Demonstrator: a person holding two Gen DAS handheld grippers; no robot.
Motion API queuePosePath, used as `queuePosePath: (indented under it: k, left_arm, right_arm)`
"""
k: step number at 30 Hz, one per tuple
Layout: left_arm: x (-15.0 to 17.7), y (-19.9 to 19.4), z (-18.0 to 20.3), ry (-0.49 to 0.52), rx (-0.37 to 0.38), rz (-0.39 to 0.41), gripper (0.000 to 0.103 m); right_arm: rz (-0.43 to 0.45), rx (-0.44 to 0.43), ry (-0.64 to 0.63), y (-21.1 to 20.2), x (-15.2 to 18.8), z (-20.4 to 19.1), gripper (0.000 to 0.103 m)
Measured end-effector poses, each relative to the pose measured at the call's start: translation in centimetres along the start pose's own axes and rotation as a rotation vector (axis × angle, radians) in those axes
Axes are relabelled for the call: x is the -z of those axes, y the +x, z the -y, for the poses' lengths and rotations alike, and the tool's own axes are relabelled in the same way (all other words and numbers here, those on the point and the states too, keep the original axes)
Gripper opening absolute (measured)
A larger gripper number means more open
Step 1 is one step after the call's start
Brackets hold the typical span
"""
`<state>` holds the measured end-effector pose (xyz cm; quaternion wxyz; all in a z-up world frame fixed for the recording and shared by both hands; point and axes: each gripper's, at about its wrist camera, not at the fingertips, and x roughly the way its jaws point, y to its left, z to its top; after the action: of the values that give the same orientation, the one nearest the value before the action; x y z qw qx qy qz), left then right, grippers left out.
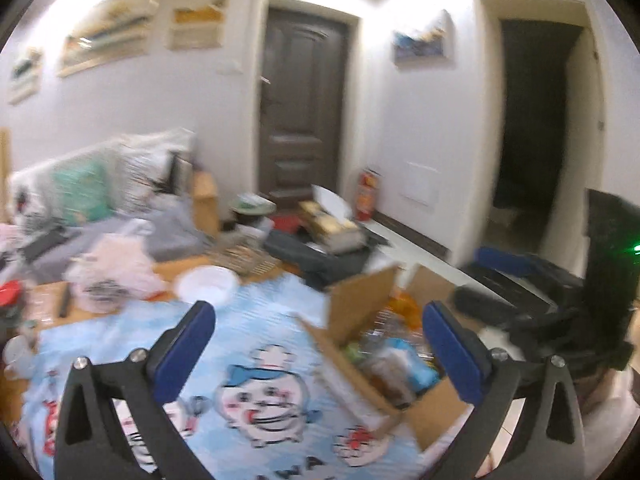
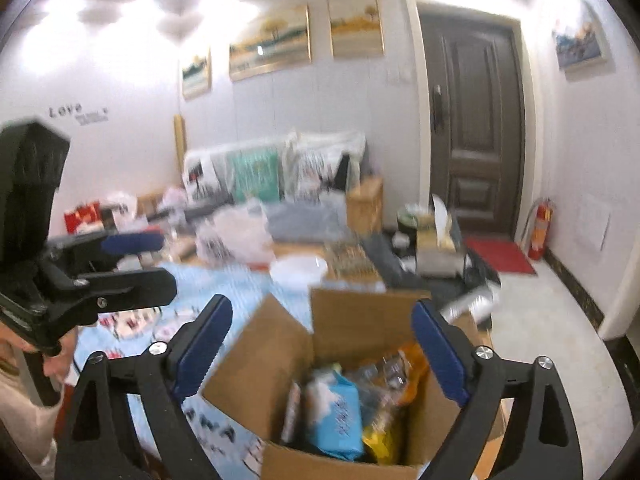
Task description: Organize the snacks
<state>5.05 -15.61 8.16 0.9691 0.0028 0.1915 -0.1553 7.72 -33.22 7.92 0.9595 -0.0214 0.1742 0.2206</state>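
Hovering spread above the snack-filled box, the right gripper could be snagged by a raised flap; the left gripper is likewise held spread and empty.

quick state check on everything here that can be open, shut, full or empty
cardboard box: flaps open, snack packets inside
left gripper: open, holding nothing
right gripper: open, holding nothing
dark door: shut
white bowl: upright; contents unclear

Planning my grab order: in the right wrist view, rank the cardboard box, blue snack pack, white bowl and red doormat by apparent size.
1. cardboard box
2. blue snack pack
3. red doormat and white bowl: alike; both are farther away, so unsure.
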Motion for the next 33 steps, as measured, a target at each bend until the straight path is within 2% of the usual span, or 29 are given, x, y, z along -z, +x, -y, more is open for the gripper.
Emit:
queuePosePath:
  k: [5, 10, 16, 33]
  left_arm:
    - [2.5, -1.7, -2.8, -0.082, -0.154, 0.043, 0.102]
    - [5.3, -1.2, -4.7, -0.106, -0.281, 0.034, 0.102]
    - [6.7, -1.2, -6.2, -0.135, -0.316, 0.01, 0.102]
    - [6.5, -1.2, -5.6, -0.116, -0.324, 0.008, 0.102]
  right_arm:
    - [0.114, -0.025, -0.012, -1.7, 0.1, -2.5, 0.09]
    - [0.111, -0.042, -0.013, -0.8, 2.1, -4.1, 0.1]
    - [0.075, -0.033, 0.0, 0.5, 4.1, -4.4, 0.103]
    - [0.075, -0.031, 0.01, -0.2, 4.2, -3.9, 0.103]
